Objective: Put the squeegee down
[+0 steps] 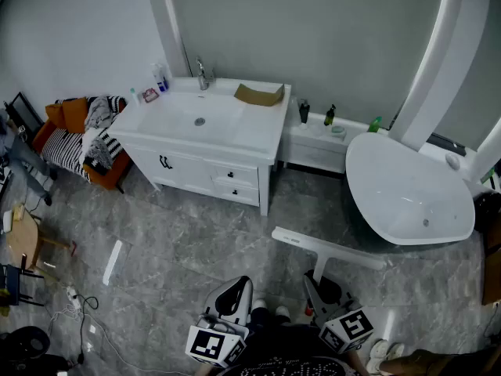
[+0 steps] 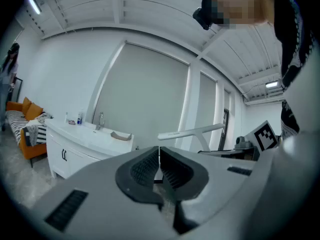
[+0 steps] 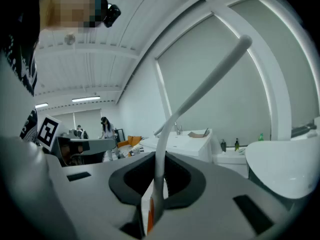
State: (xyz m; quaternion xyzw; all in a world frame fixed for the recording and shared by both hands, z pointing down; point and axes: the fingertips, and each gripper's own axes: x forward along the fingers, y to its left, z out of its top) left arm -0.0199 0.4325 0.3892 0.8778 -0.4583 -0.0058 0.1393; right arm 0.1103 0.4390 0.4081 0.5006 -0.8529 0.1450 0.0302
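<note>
The white squeegee is T-shaped, and its long blade hangs level above the grey floor in the head view. Its handle runs down into my right gripper, which is shut on it. In the right gripper view the handle sits pinched between the dark pads, and the blade rises up and to the right. My left gripper hangs beside it at the left, shut with nothing between its jaws. The squeegee blade shows beyond them in the left gripper view.
A white vanity with sink, tap and a brown cloth stands ahead. A white bathtub is at the right, with a low shelf of bottles between them. At the left are an orange seat with clothes and cables on the floor.
</note>
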